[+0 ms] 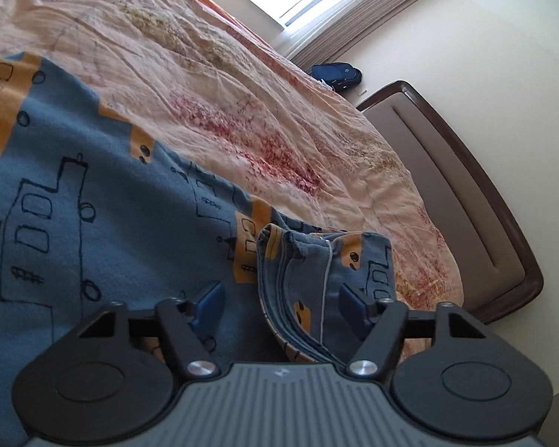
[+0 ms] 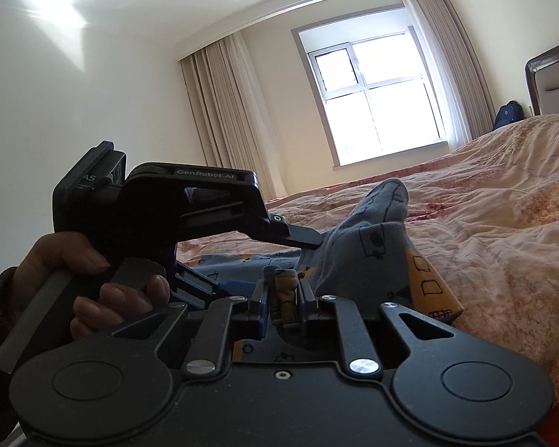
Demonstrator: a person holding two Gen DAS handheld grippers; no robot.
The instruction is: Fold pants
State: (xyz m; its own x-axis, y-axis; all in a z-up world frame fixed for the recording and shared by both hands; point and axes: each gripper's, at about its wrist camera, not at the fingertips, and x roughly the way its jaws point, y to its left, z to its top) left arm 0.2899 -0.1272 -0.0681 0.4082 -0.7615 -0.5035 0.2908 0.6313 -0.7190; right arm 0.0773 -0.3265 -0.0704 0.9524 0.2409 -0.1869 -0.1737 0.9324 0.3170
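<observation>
Blue pants (image 1: 93,193) printed with orange buses and black line-drawn houses lie spread on the bed. In the left wrist view my left gripper (image 1: 281,301) is open, its blue pads either side of a folded hem edge (image 1: 302,298) without touching it. In the right wrist view my right gripper (image 2: 284,298) is shut on a bunched hem of the pants (image 2: 285,290), and the cloth (image 2: 372,246) rises in a ridge beyond it. The left gripper (image 2: 309,240), held by a person's hand (image 2: 93,290), reaches in from the left over the same cloth.
A pink floral quilt (image 1: 242,119) covers the bed. A dark wooden headboard (image 1: 466,201) stands at the right, with a blue backpack (image 1: 335,74) on the floor by the wall. A bright window (image 2: 376,104) with beige curtains is straight ahead.
</observation>
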